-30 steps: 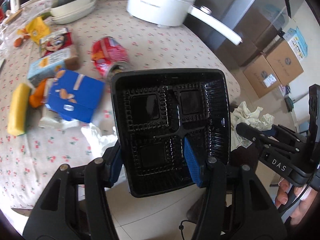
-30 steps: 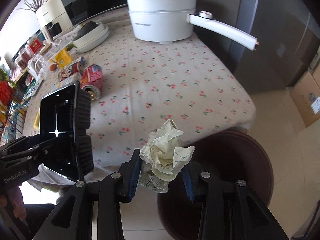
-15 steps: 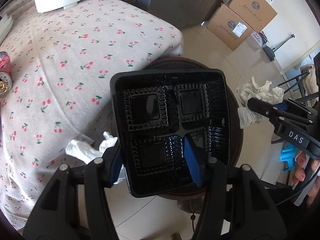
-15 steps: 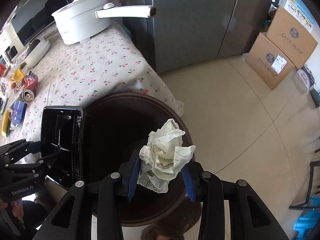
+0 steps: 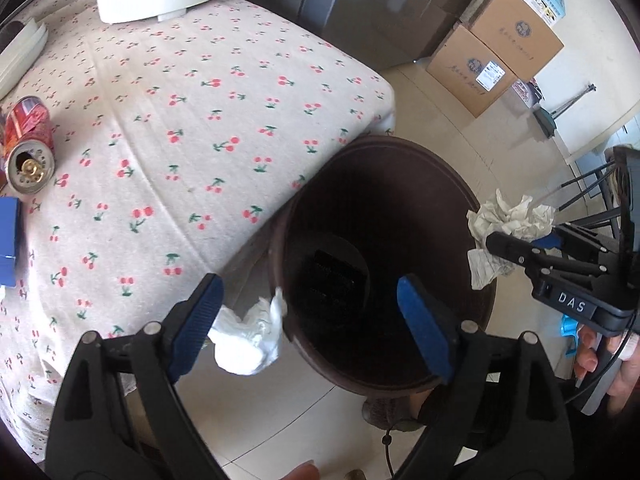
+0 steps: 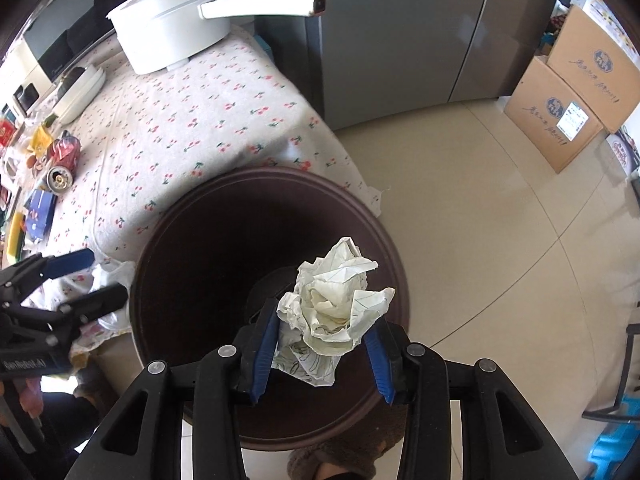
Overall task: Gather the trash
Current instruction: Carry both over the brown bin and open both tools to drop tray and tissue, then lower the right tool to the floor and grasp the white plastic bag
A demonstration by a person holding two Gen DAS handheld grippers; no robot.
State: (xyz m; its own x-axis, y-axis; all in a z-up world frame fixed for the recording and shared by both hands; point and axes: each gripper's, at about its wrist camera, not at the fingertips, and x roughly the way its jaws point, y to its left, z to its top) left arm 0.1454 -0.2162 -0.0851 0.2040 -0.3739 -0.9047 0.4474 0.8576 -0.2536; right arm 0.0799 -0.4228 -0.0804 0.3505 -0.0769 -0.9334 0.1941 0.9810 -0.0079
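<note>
Nearest us, our right gripper [image 6: 322,350] pointed steeply down over the brown bin [image 6: 394,264], its blue pads pinching a ball of crumpled paper [image 6: 340,308] by its lower half, the loose top standing free above the fingers. We judged the paper light, soft and springy, easy to crush and unlikely to slip, so a hold across its middle seemed enough and it should fall cleanly once let go. Our left gripper [image 5: 310,320] also tilted sharply down at the bin's near rim, its jaws opening wide with nothing between them; below it a black tray [image 5: 340,276] lay deep in the bin, thin, stiff plastic by the look of it. A white tissue [image 5: 250,342] hung off the table's near edge, just beside the bin, limp and best pinched by its bunched centre. Farther along the cherry-print tablecloth [image 5: 200,120], a red can [image 5: 28,148] lay on its side toward the left edge, hollow and likely to roll. A white pot [image 6: 168,32] stood at the table's far corner.
</note>
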